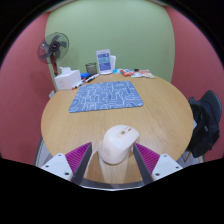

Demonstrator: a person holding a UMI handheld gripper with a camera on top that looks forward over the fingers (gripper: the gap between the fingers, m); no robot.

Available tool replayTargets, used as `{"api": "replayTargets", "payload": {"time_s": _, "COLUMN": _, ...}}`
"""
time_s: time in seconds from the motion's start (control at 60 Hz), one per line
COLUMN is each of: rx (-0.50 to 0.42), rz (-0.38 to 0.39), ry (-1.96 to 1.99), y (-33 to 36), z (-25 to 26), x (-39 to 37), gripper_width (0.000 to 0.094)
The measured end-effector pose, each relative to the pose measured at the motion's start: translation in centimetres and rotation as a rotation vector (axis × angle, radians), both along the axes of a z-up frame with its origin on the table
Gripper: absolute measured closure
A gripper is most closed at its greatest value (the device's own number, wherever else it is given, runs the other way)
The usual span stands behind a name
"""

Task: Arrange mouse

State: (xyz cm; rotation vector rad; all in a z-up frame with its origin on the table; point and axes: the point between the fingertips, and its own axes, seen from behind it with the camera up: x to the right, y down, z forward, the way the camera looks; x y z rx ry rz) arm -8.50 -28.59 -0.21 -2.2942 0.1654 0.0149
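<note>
A white computer mouse (118, 141) sits between my two fingers, at the near edge of the round wooden table (165, 115). My gripper (115, 152) is shut on the mouse, with a purple pad against each of its sides. I cannot tell whether the mouse rests on the table or is held just above it. A blue patterned mouse mat (107, 96) lies flat on the table beyond the fingers, a little left of straight ahead.
A white tissue box (68, 80) stands left of the mat and a small standing card (105, 62) behind it. A few small items (135, 73) lie at the back of the table. A fan (53, 47) stands at the far left and a black chair (208, 115) at the right.
</note>
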Motion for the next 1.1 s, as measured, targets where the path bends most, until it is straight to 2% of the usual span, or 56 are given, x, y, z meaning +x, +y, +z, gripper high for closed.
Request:
{"api": "replayTargets", "payload": {"time_s": 0.15, "rx": -0.006, "rz": -0.020, "ry": -0.003, "y": 2.9, "z": -0.5, "x": 0.6, "gripper_width": 0.0121}}
{"api": "replayTargets", "payload": {"time_s": 0.2, "rx": -0.004, "rz": -0.013, "ry": -0.006, "y": 3.9, "z": -0.6, "x": 0.6, "gripper_width": 0.0156}}
{"api": "replayTargets", "payload": {"time_s": 0.25, "rx": -0.004, "rz": -0.003, "ry": -0.034, "y": 4.6, "z": -0.7, "x": 0.9, "gripper_width": 0.0210}}
{"api": "replayTargets", "payload": {"time_s": 0.3, "rx": -0.004, "rz": 0.004, "ry": -0.082, "y": 5.0, "z": -0.9, "x": 1.4, "gripper_width": 0.0391}}
{"api": "replayTargets", "payload": {"time_s": 0.533, "rx": 0.016, "rz": 0.062, "ry": -0.111, "y": 5.7, "z": -0.7, "x": 1.2, "gripper_width": 0.0512}}
{"api": "replayTargets", "payload": {"time_s": 0.7, "rx": -0.016, "rz": 0.071, "ry": -0.096, "y": 5.4, "z": 0.1, "x": 0.9, "gripper_width": 0.0535}}
{"api": "replayTargets", "payload": {"time_s": 0.783, "rx": 0.009, "rz": 0.051, "ry": -0.078, "y": 5.6, "z": 2.9, "x": 0.7, "gripper_width": 0.0535}}
{"api": "replayTargets", "payload": {"time_s": 0.883, "rx": 0.075, "rz": 0.040, "ry": -0.056, "y": 8.0, "z": 8.6, "x": 0.5, "gripper_width": 0.0534}}
{"api": "replayTargets", "payload": {"time_s": 1.0, "rx": 0.212, "rz": 0.046, "ry": -0.046, "y": 14.8, "z": 16.6, "x": 0.6, "gripper_width": 0.0536}}
{"api": "replayTargets", "payload": {"time_s": 1.1, "rx": 0.311, "rz": 0.042, "ry": -0.036, "y": 21.4, "z": 21.3, "x": 1.1, "gripper_width": 0.0536}}
